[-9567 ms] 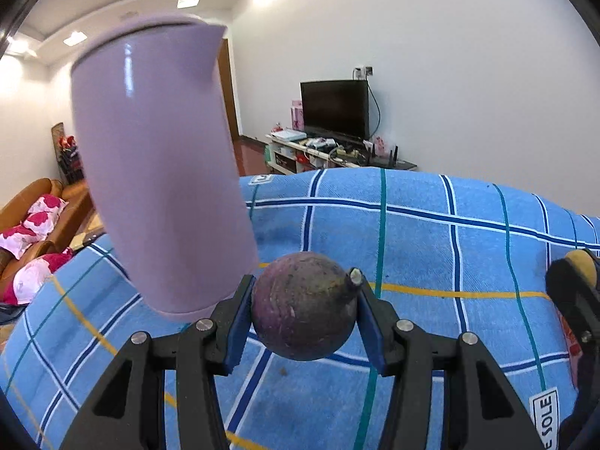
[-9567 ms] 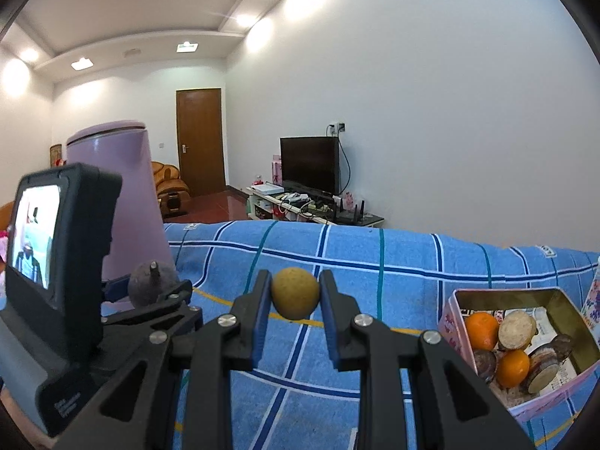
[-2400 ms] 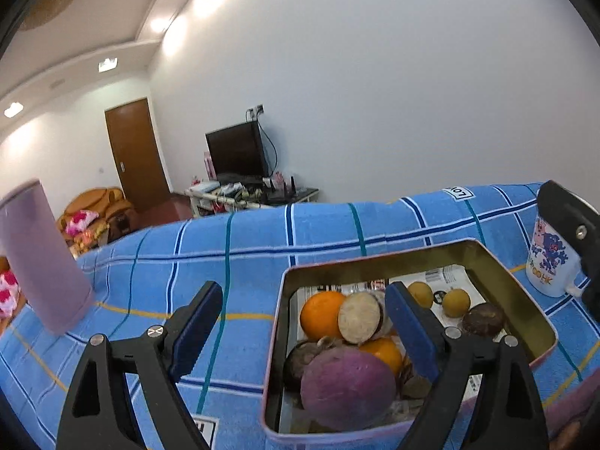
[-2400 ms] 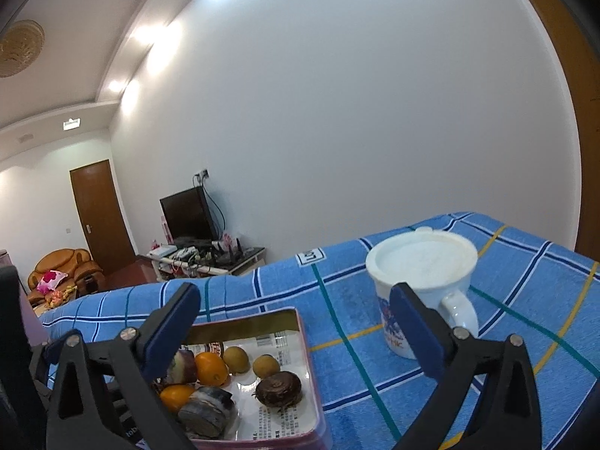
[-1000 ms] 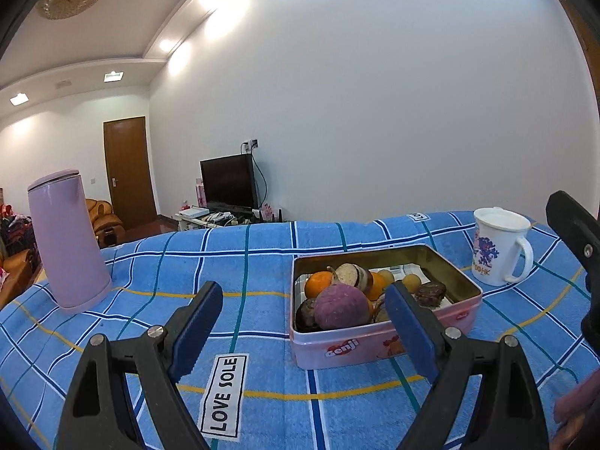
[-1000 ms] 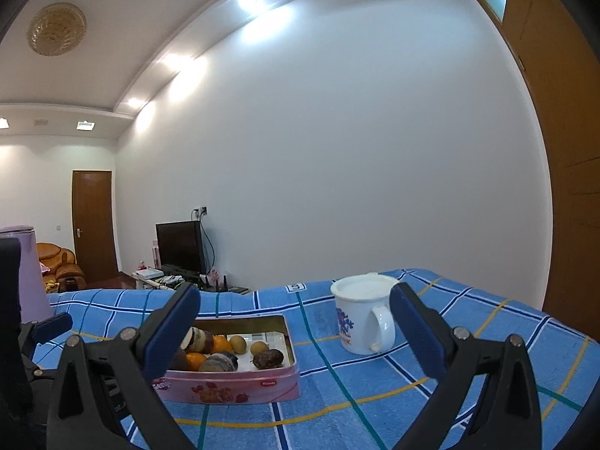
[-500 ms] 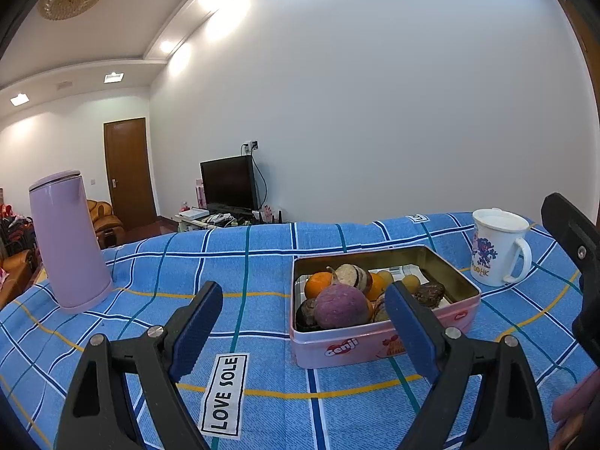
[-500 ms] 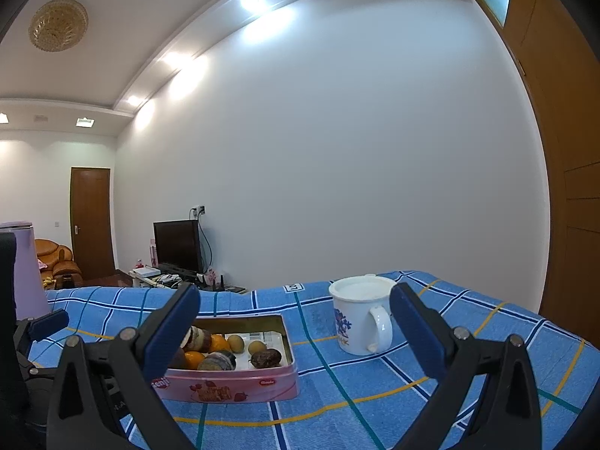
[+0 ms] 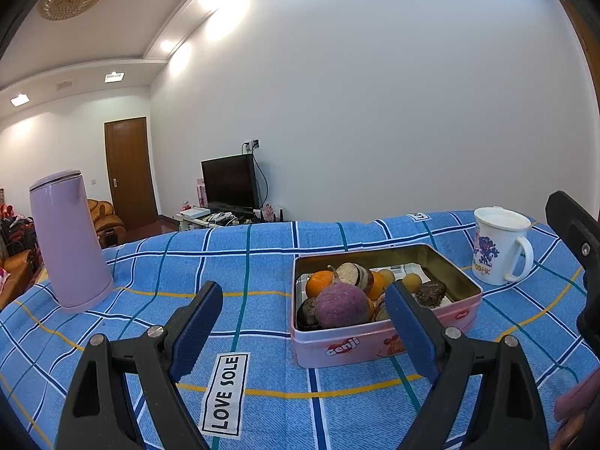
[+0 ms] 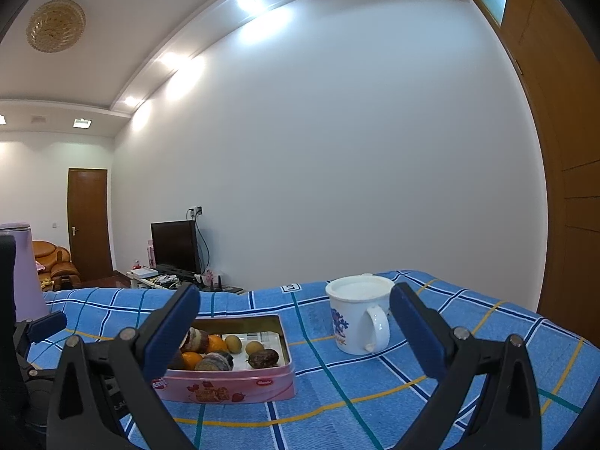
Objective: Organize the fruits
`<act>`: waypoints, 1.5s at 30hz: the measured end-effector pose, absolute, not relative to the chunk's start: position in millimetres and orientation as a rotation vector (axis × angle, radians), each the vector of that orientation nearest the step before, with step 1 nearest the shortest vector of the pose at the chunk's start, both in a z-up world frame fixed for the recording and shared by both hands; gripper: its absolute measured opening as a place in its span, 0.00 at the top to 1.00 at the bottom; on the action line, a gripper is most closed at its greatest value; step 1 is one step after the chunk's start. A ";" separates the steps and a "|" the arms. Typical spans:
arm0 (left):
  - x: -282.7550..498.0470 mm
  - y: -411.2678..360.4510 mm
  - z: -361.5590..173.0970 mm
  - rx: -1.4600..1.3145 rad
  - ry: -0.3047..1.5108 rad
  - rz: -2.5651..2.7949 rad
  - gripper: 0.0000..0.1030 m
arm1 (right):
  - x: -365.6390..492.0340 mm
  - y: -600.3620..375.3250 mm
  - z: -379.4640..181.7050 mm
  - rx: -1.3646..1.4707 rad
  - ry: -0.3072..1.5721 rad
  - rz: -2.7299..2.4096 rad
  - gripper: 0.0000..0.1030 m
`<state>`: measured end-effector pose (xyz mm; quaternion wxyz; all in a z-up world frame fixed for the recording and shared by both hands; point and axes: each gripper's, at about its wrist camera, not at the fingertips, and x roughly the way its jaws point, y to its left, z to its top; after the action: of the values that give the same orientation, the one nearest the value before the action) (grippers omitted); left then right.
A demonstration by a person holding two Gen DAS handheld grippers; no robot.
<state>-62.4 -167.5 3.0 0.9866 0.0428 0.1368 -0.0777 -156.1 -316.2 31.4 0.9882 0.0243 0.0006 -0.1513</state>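
Both the left gripper (image 9: 303, 322) and the right gripper (image 10: 294, 324) hold fingers wide apart and empty, while the fruits (image 9: 343, 305) sit in the pink tin (image 9: 378, 347) on the blue checked cloth (image 9: 187, 262).

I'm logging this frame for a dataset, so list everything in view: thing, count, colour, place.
tin: one, pink, gold inside, on the cloth between both grippers' views.
purple fruit: one, near front of tin.
oranges: at least two, orange, in tin.
small yellow-green fruits: two, toward the tin's back.
dark fruit: one, brown, tin's right side.
mug: one, white with blue print, right of tin.
kettle: one, lilac, left on cloth.
tablecloth: one, blue checked.
television: one, black, background.
left gripper: open, empty.
right gripper: open, empty.
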 end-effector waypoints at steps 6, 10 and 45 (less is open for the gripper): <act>-61.5 -167.0 2.2 0.087 0.276 -0.154 0.13 | -156.5 -316.6 31.0 0.049 0.003 -0.304 0.00; -61.6 -167.1 2.0 0.087 0.277 -0.154 0.13 | -156.7 -316.6 31.1 0.049 0.002 -0.304 0.00; -57.7 -169.6 0.9 0.093 0.290 -0.133 0.13 | -157.6 -318.2 30.3 0.044 -0.001 -0.308 0.00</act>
<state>-57.7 -169.6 0.9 0.9862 0.0465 0.1444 -0.0661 -157.6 -318.2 30.3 0.9879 0.0219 -0.0004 -0.1535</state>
